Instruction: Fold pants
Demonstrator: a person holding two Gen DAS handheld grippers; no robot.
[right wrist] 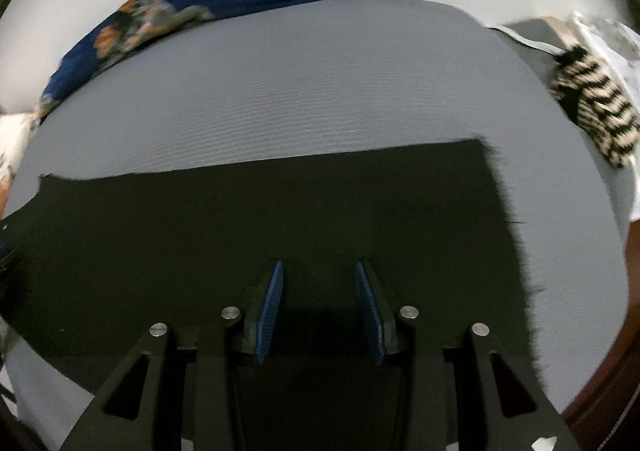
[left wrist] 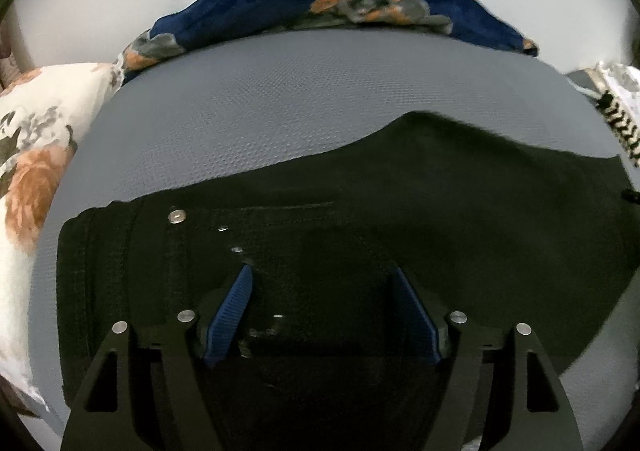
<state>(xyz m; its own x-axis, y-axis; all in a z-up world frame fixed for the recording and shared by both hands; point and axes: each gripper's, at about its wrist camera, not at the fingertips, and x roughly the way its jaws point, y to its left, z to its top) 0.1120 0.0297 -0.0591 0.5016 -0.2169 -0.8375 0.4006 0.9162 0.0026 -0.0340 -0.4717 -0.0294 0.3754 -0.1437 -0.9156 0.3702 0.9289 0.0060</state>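
Fingers of the left gripper [left wrist: 322, 287] stand wide and empty over the waistband of the black denim pants [left wrist: 400, 219]; the right gripper [right wrist: 319, 283] hangs narrow, gripping nothing, above the leg end, legs running rightward across the grey textured mat [right wrist: 280, 91].
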